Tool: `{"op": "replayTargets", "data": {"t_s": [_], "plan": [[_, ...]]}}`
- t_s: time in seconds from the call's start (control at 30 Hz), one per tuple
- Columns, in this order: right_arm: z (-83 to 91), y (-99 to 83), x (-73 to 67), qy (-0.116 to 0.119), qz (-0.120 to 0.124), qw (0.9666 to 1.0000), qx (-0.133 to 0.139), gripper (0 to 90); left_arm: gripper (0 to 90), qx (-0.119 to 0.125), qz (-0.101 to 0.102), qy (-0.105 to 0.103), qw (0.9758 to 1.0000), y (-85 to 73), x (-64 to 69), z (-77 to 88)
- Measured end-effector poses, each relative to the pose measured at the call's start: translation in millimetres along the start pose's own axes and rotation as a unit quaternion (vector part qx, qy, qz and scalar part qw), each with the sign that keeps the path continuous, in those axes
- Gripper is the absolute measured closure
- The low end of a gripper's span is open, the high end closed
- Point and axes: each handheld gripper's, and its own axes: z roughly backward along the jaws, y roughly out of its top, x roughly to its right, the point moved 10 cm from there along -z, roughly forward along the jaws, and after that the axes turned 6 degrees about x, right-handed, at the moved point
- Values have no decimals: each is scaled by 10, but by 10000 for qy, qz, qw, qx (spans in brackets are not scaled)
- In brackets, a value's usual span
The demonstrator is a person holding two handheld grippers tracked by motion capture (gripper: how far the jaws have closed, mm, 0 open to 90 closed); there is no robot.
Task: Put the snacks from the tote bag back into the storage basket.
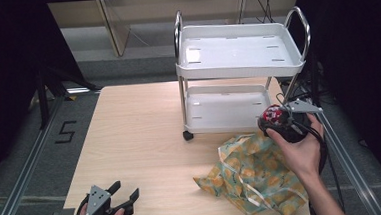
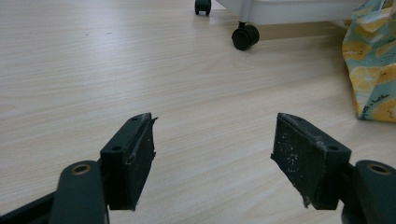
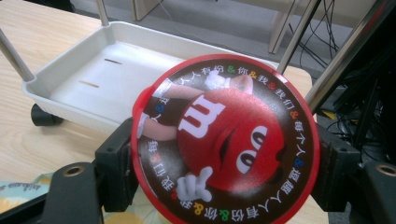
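My right gripper (image 1: 275, 118) is shut on a round red candy tin (image 3: 226, 140) with a red cartoon face on its lid; both jaws press on its rim. In the high view the candy tin (image 1: 272, 115) hangs at the right side of the lower shelf (image 1: 224, 110) of a small white cart, just above a yellow patterned cloth bag (image 1: 252, 174). My left gripper (image 1: 126, 191) rests near the table's front left edge, open, with bare wood between its fingers (image 2: 130, 158).
The white two-shelf cart (image 1: 238, 64) stands on the wooden table (image 1: 135, 136) at the back right, on black casters (image 2: 245, 37). Its top shelf (image 1: 235, 52) holds nothing. Cables hang past the table's right edge (image 3: 369, 107).
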Motion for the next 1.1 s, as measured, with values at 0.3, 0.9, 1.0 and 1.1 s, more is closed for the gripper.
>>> {"op": "replayTargets", "data": {"t_s": [0.3,0.9,1.0,1.1], "plan": [[-77,19,40,-59,-27,10000,-28,266,288,-14,-1,35,10000,-3,-13,4],[-173,58,62,-61,-104,9999,-38,266,288,-29,7,22,10000,-7,-15,-5],[-187,69,64,-65,-59,10000,-27,266,288,-27,5,33,10000,-6,-18,-4],[-189,71,57,-63,-73,9999,-30,266,288,-30,3,33,10000,-7,-18,-4]]}}
